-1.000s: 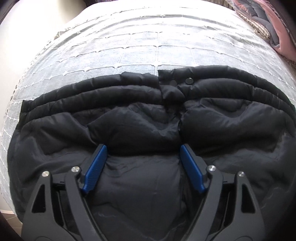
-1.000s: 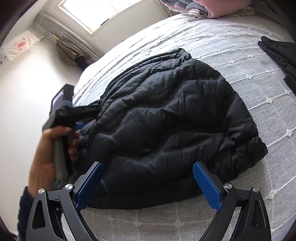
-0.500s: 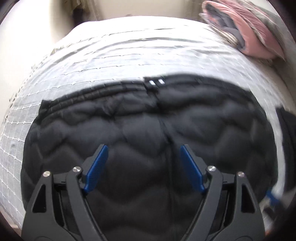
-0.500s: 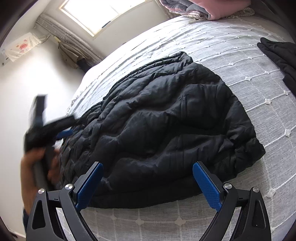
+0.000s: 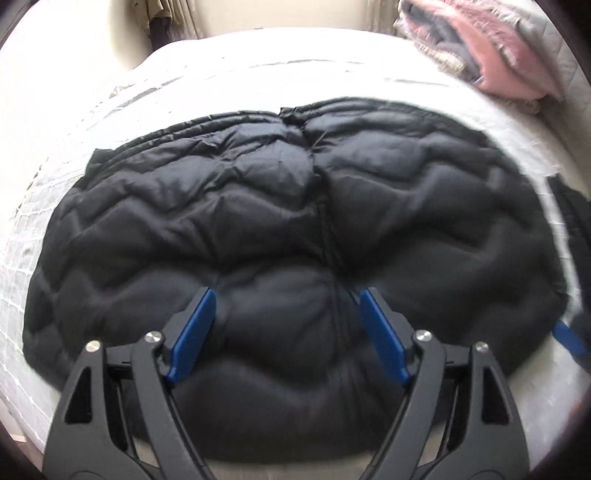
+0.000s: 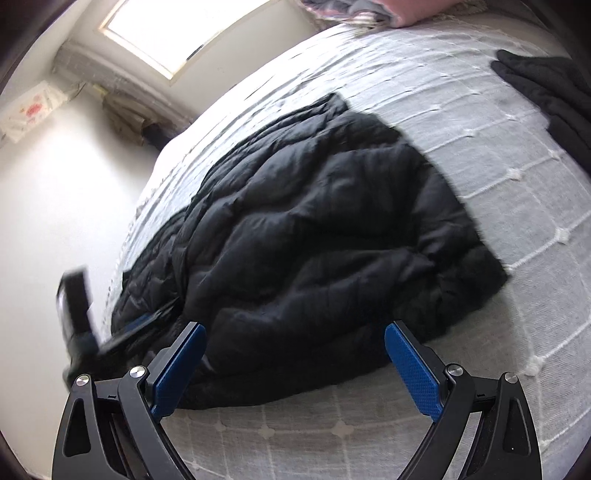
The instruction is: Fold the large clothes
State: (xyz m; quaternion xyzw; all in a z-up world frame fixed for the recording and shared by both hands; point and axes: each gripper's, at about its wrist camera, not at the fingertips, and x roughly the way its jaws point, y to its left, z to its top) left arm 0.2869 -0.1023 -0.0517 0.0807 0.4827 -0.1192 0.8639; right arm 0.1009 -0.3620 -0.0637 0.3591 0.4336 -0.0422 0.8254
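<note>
A black quilted puffer jacket [image 5: 280, 221] lies spread flat on a bed with a white textured cover [image 5: 258, 74]. It also shows in the right wrist view [image 6: 314, 229]. My left gripper [image 5: 286, 306] is open and empty, its blue pads just above the jacket's near middle. My right gripper [image 6: 293, 343] is open and empty, hovering at the jacket's near edge. The left gripper [image 6: 122, 336] shows blurred at the jacket's left end in the right wrist view. A blue tip of the right gripper [image 5: 569, 338] shows at the far right of the left wrist view.
A second black garment [image 6: 546, 92] lies on the bed to the right; it also shows in the left wrist view [image 5: 576, 221]. A pink and grey bundle of bedding [image 5: 480, 48] sits at the far right corner. A window [image 6: 177, 33] and white wall lie beyond.
My left gripper has pulled back and up from the jacket, so the whole jacket now shows. The jacket lies flatter and more spread. My right gripper has shifted slightly closer.
</note>
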